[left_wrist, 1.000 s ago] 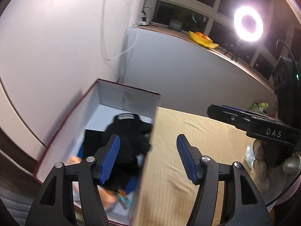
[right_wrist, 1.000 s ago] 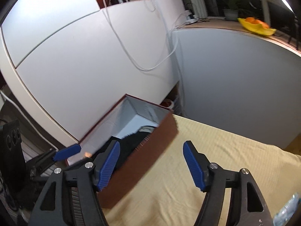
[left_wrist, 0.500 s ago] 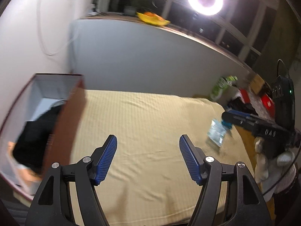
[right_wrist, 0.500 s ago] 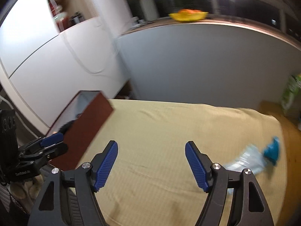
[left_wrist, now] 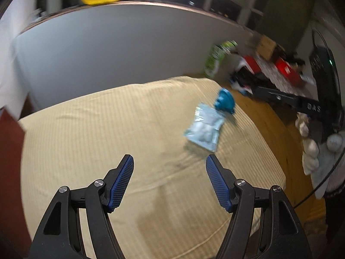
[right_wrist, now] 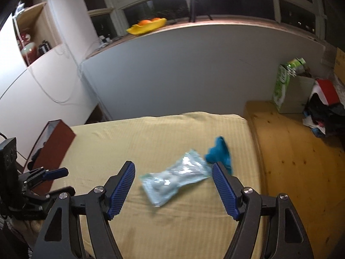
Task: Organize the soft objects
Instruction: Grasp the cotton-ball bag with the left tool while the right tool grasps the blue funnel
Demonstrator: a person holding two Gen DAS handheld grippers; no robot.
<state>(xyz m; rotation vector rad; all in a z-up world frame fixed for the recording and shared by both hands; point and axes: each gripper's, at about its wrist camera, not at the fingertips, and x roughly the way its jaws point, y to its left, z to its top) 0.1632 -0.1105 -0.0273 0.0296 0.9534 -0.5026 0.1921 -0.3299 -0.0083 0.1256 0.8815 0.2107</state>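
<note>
A clear plastic pouch of white soft balls [right_wrist: 175,178] lies on the yellow bedspread [right_wrist: 151,138], with a crumpled blue cloth [right_wrist: 220,152] touching its far right end. Both also show in the left wrist view, the pouch [left_wrist: 204,129] and the cloth [left_wrist: 224,103] at the right. My right gripper [right_wrist: 173,185] is open and empty, its jaws framing the pouch from the near side. My left gripper [left_wrist: 169,179] is open and empty over bare bedspread [left_wrist: 107,129], left of the pouch. The dark red box [right_wrist: 51,144] stands at the bed's left edge.
A grey low wall [right_wrist: 194,69] runs behind the bed. A wooden platform [right_wrist: 301,172] lies to the right, with a green-white carton [right_wrist: 282,86] and a pile of clothes [right_wrist: 323,112]. A yellow fruit bowl [right_wrist: 146,26] sits on the sill.
Both grippers have swung right, away from the red box and toward the pouch and blue cloth. The box has slid to the left edge of both views. Both stay open.
</note>
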